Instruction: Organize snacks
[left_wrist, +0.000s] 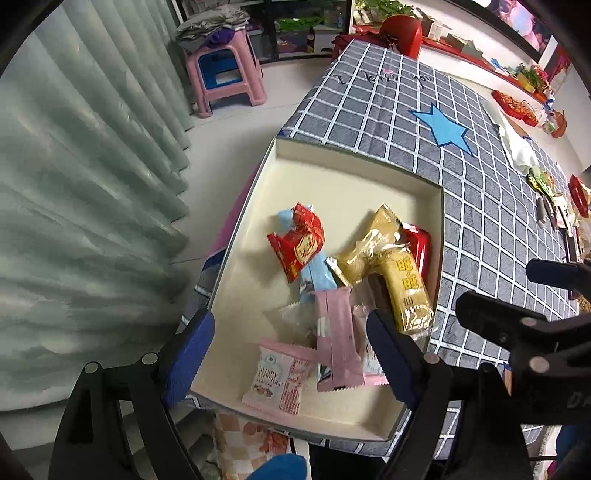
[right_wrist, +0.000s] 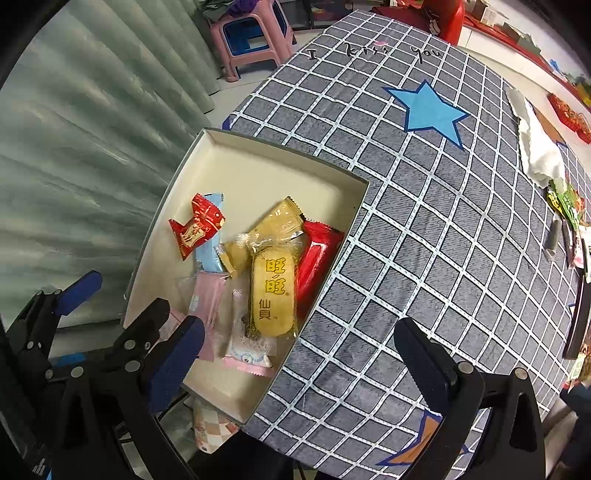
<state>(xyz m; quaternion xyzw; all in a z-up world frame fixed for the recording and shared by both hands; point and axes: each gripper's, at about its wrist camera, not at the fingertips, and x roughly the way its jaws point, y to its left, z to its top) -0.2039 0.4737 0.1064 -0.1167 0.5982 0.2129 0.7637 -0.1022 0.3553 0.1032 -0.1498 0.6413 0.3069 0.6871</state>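
A cream shallow box (left_wrist: 332, 184) (right_wrist: 258, 173) sits at the near left corner of the checked table. It holds several wrapped snacks: a red packet (left_wrist: 301, 245) (right_wrist: 197, 225), a yellow rice-cracker packet (left_wrist: 408, 291) (right_wrist: 273, 291), a red bar (left_wrist: 419, 243) (right_wrist: 317, 258), a light blue bar (left_wrist: 317, 277), pink bars (left_wrist: 334, 339) and a pink-white packet (left_wrist: 277, 384). My left gripper (left_wrist: 291, 354) is open and empty just above the box's near end. My right gripper (right_wrist: 295, 354) is open and empty over the box's near right rim.
More loose snacks (left_wrist: 554, 206) (right_wrist: 570, 221) lie at the table's far right edge, next to a white cloth (right_wrist: 535, 147). A blue star (right_wrist: 428, 110) marks the grey checked tablecloth. A pink stool (left_wrist: 225, 74) and a curtain (left_wrist: 92, 184) stand to the left, off the table.
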